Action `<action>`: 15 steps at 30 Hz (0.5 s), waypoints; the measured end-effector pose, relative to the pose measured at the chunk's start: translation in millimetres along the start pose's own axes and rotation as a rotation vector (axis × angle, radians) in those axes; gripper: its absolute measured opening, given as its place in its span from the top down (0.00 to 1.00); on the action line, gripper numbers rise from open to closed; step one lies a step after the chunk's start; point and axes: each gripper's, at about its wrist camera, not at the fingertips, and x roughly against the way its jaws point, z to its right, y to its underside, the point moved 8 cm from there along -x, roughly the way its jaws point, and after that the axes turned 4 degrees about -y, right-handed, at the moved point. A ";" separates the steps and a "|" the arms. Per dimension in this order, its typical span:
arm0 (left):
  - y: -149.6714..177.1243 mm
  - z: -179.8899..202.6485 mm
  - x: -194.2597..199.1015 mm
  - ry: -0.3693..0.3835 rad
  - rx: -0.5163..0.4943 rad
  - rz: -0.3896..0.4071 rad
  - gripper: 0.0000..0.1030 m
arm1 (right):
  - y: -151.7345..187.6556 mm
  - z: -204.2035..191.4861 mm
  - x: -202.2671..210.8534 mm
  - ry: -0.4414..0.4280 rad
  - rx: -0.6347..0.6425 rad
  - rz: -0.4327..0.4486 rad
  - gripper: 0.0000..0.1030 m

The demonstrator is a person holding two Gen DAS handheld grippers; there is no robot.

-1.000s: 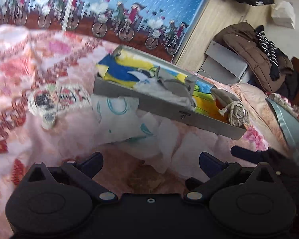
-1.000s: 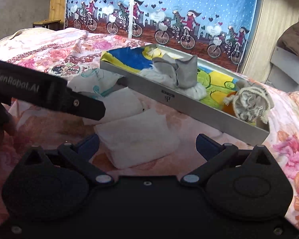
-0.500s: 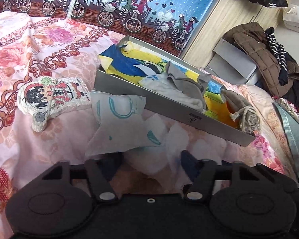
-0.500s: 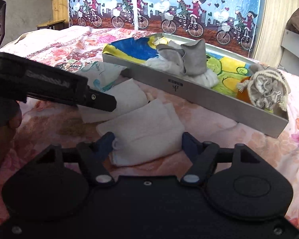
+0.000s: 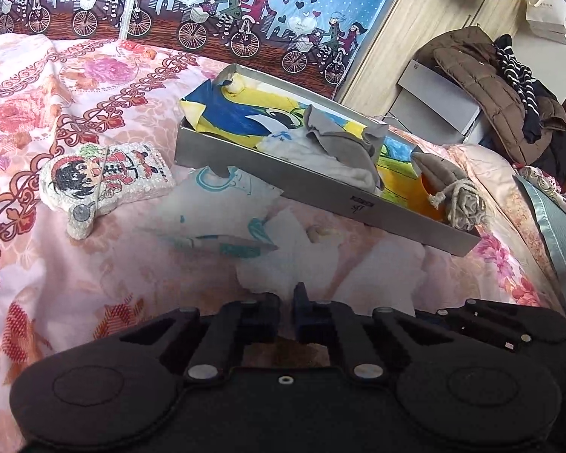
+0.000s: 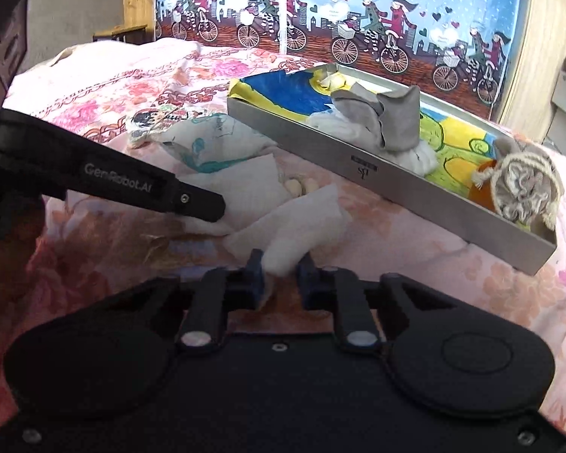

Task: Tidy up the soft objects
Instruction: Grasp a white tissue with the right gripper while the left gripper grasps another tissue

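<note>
The right gripper [image 6: 281,270] is pinched on the near corner of a white, crumpled soft cloth [image 6: 296,226] lying on the pink floral bedspread [image 6: 415,249], just beside the long grey metal tray [image 6: 403,185]. The left gripper [image 5: 287,311] is nearly closed on the edge of a second white cloth [image 5: 332,264]

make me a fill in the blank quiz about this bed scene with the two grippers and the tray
1. The right gripper is shut on a white ____.
2. The grey cloth lies in the metal ____.
3. The cartoon pouch lies on the ____, outside the tray.
4. The knitted toy sits at the tray's ____ end.

Missing words: cloth; tray; bed; right
</note>
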 end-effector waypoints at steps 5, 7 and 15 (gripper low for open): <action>0.8 5.8 16.5 -0.008 -0.030 0.035 0.94 | -4.6 8.2 7.8 0.029 -0.008 0.013 0.94; 1.7 7.0 20.9 -0.014 -0.040 0.039 0.94 | -6.2 12.4 10.1 0.040 -0.017 0.022 0.95; 1.2 9.5 35.7 -0.018 -0.075 0.087 0.94 | -6.8 14.9 11.9 0.052 -0.008 0.039 0.96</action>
